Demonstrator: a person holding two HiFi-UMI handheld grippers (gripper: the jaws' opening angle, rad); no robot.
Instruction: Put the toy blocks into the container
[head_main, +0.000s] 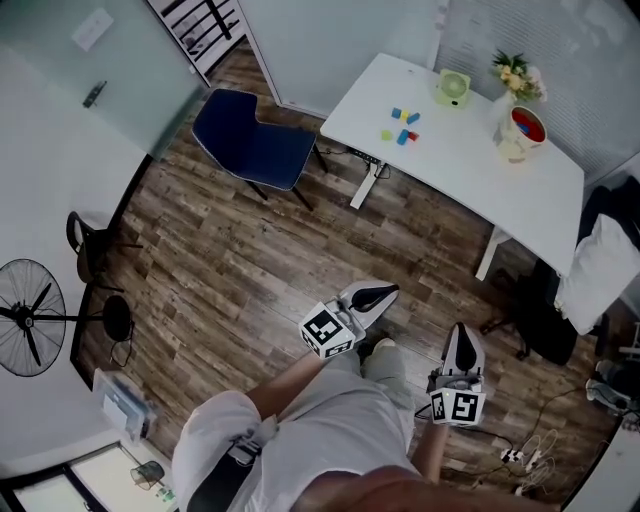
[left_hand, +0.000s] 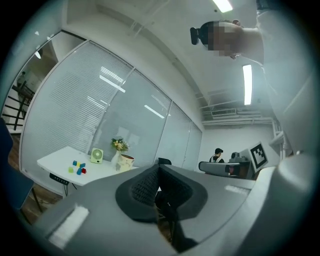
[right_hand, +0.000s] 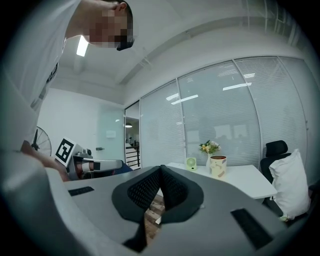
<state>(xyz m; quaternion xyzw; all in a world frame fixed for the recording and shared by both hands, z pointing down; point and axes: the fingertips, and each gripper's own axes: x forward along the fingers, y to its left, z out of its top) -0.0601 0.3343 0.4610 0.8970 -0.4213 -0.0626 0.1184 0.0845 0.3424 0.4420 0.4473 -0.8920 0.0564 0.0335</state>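
Plastic-looking blocks (head_main: 402, 127), small and square-edged, lie clustered on the table (head_main: 450, 170), well ahead of both grippers and beyond their reach; the container (head_main: 520, 133) stands on the same top, further to the right. Left gripper (head_main: 383, 293) and right gripper (head_main: 462, 338) each have jaws pressed together on nothing. Blocks are judged light, stiff and somewhat slick, so each is best pinched singly across two flat opposite faces.
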